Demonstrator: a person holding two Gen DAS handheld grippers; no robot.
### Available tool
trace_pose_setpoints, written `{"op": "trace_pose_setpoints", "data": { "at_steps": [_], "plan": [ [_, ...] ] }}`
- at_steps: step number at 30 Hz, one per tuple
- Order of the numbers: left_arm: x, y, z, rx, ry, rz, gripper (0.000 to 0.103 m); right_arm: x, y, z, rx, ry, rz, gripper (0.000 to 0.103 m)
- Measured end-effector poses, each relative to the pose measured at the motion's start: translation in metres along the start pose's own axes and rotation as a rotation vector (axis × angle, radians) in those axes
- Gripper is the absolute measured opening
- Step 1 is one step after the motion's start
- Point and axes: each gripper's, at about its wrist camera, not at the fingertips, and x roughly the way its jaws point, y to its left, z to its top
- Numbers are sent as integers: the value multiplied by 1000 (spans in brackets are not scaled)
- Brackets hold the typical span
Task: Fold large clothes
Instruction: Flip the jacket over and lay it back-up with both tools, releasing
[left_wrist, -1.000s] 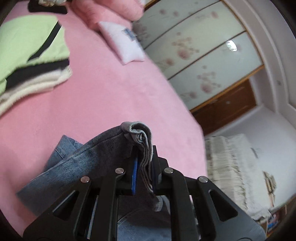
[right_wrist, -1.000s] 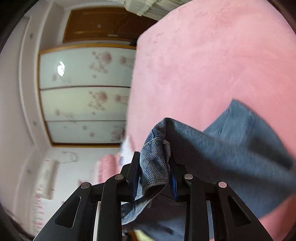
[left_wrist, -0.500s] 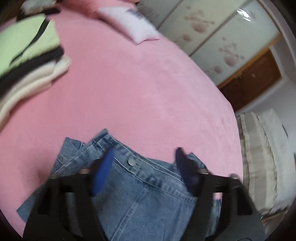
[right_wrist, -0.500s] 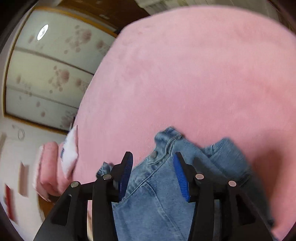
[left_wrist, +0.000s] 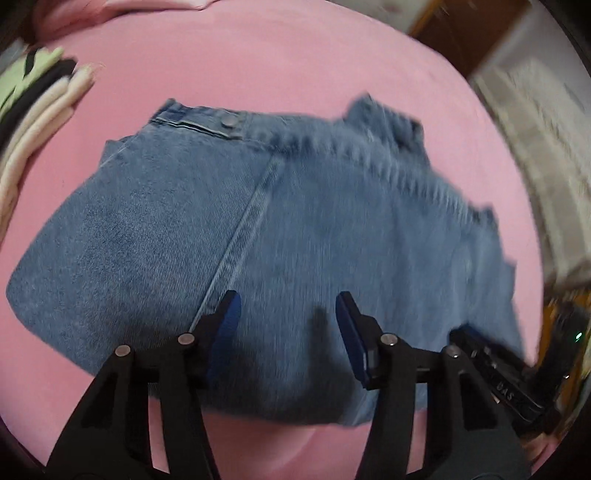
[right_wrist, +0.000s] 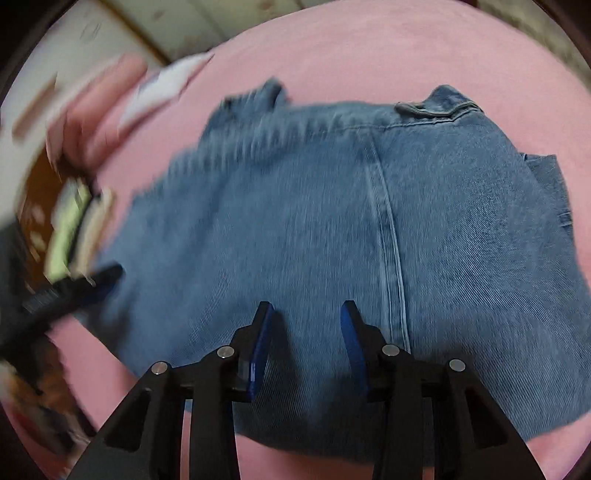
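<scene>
Left wrist: folded clothes stack (left_wrist: 33, 110) beside jeans (left_wrist: 258, 229); bedspread (left_wrist: 295, 55) otherwise bare.

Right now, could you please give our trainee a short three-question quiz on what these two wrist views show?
1. True or false: the jeans lie on the pink bedspread.
2. Is the left gripper clamping denim? A) yes B) no
3. What metal fastener shows on the waistband in the left wrist view?

Key: 1 true. 2 B; the jaws stand apart above the cloth, closing, as do those of the right gripper. 3 the button.
</scene>
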Motion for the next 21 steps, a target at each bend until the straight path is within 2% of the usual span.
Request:
{"op": "trace_pose_setpoints", "data": {
  "at_steps": [2,5,7,9,10,14,15,17,19,21],
  "plan": [
    [1,-7,-13,76,-6,51,45,2,5,-20,-45,-3,-58,35],
    [2,-5,-24,88,2,83,37,-8,-15,-54,19,-1,-61,36],
    [10,0,-31,85,21,125,23,-3,-29,-64,56,-7,-69,34],
    [15,5,-37,77,13,147,23,0,-38,-71,79,-12,-89,34],
    [14,7,-40,63,1,142,23,16,-46,-77,75,-12,-97,34],
    [-1,-5,-41,99,-24,179,23,1,-40,-81,40,-7,-151,33],
    [-9,-10,-42,110,-39,145,23,2,-35,-68,44,-21,-122,33],
    [-23,-19,-49,121,-44,22,23,0,-29,-63,102,-34,-31,33],
    [-23,-26,-55,115,15,-30,23,4,-21,-63,185,-1,116,33],
    [-19,-28,-60,99,31,-34,21,17,-4,-62,199,44,238,29]
  ]
}}
